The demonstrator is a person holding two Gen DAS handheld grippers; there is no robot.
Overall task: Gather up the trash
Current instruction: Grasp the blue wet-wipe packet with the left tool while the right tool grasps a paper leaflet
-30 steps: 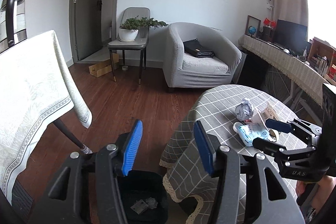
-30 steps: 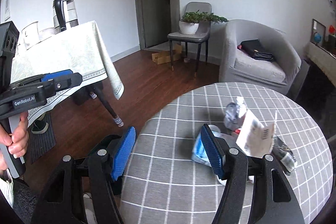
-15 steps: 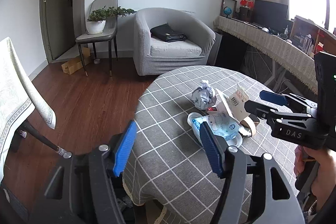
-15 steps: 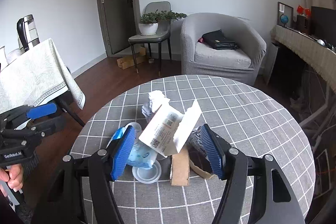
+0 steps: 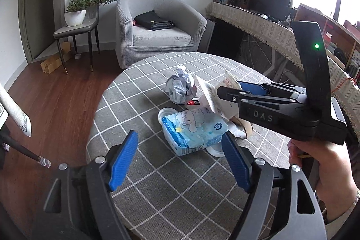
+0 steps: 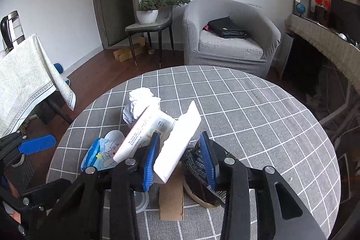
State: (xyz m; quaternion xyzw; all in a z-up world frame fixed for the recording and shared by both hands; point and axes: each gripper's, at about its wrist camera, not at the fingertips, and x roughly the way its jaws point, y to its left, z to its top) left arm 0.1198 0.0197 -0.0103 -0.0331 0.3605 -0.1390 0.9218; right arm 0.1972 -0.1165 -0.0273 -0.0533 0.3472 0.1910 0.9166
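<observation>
Through my left wrist camera I am looking down at a round table under a grey checked cloth, filling the lower middle of the frame, with wooden floor to the left. A grey armchair with a black bag on its seat is sitting at upper centre, and a chair bearing a potted plant is at upper left. My left gripper is standing with its jaws wide apart and nothing between the pads; they have just been opening. Just beyond it, at frame centre, a blue-and-white tissue pack is lying over a clear plastic lid, with a crumpled paper ball behind it. My right gripper is reaching in from the right edge, my hand below it, meeting a white opened carton

This view alone is showing the long desk with a monitor at upper right

Through my right wrist camera the same table is filling the centre. My right gripper has just been closing, narrowed around a flap of the carton at lower centre; I cannot tell whether both pads are pressing it. A brown cardboard strip and a dark wrapper are lying beneath. Only here a second table with a pale patterned cloth is showing at left, and my left gripper's blue pad at the left edge
</observation>
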